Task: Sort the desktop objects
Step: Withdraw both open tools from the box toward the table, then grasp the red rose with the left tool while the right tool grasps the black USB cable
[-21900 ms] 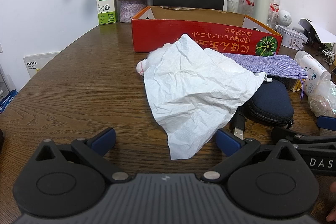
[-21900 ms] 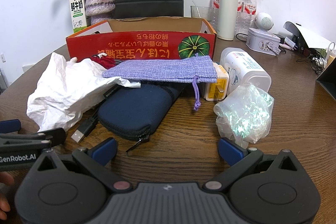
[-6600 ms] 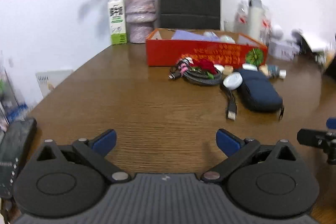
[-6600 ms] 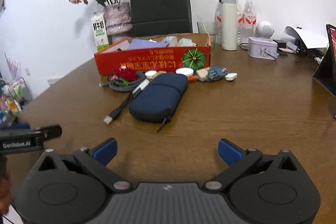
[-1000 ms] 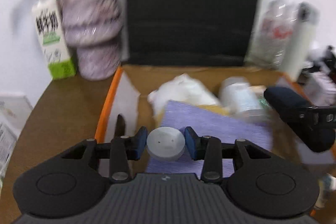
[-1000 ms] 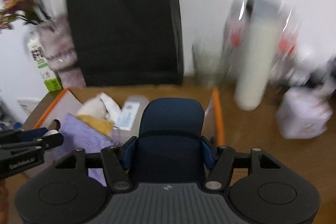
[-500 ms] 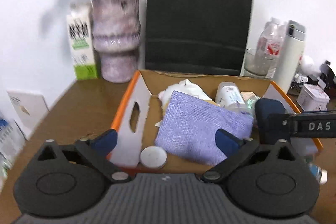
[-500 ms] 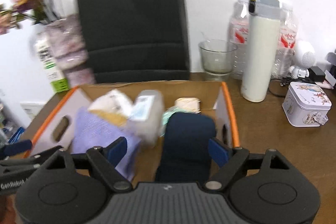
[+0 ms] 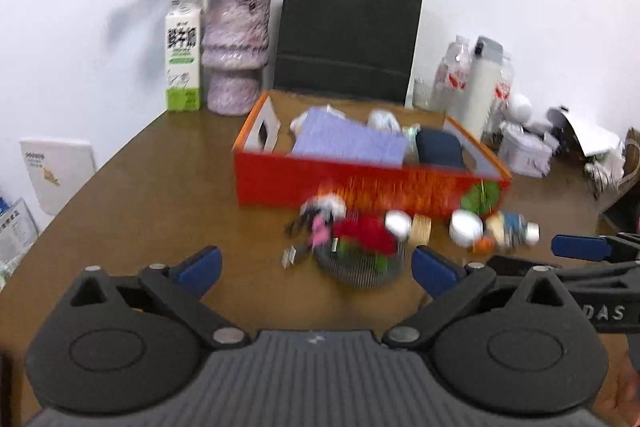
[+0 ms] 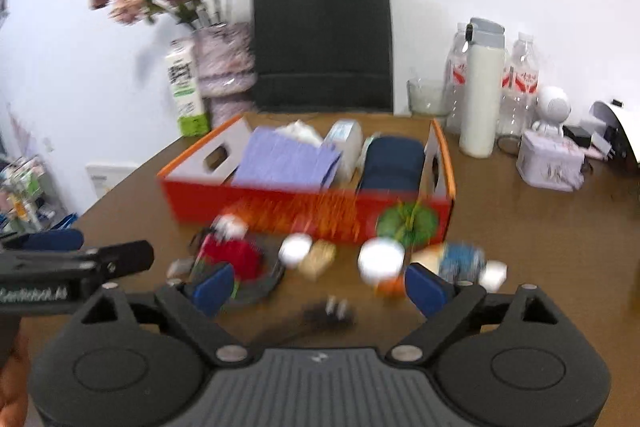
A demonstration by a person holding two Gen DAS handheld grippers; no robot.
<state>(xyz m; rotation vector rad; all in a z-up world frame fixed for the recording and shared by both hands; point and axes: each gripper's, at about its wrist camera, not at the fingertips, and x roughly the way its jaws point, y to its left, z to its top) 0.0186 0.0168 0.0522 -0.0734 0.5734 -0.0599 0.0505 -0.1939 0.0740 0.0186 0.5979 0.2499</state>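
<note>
- Left gripper: at the bottom of the left wrist view, jaws spread wide with nothing between them; only bare table shows in the gap. They have just been opening.
- Right gripper: at the bottom of the right wrist view, jaws also wide apart and holding nothing, having just been opening. A dark plug lies blurred on the table just ahead of the gap.
- Each gripper shows in the other's view: the right one at the right edge of the left wrist view, the left one at the left edge of the right wrist view.
- Middle of both frames: a blurred row of small things lies on the table just in front of the box. It holds a red item on a coiled cable, two white discs, a tan piece and a blue-and-white item. Details are too smeared to tell.
- Box: red-fronted, orange-rimmed, above centre. Inside, a purple pouch lies at the left, a navy case at the right, white items between and behind them.
- Far: a milk carton and a vase with flowers at upper left, a black bag behind the box against the wall.
- Upper right: a flask among bottles, a glass and a tin.
</note>
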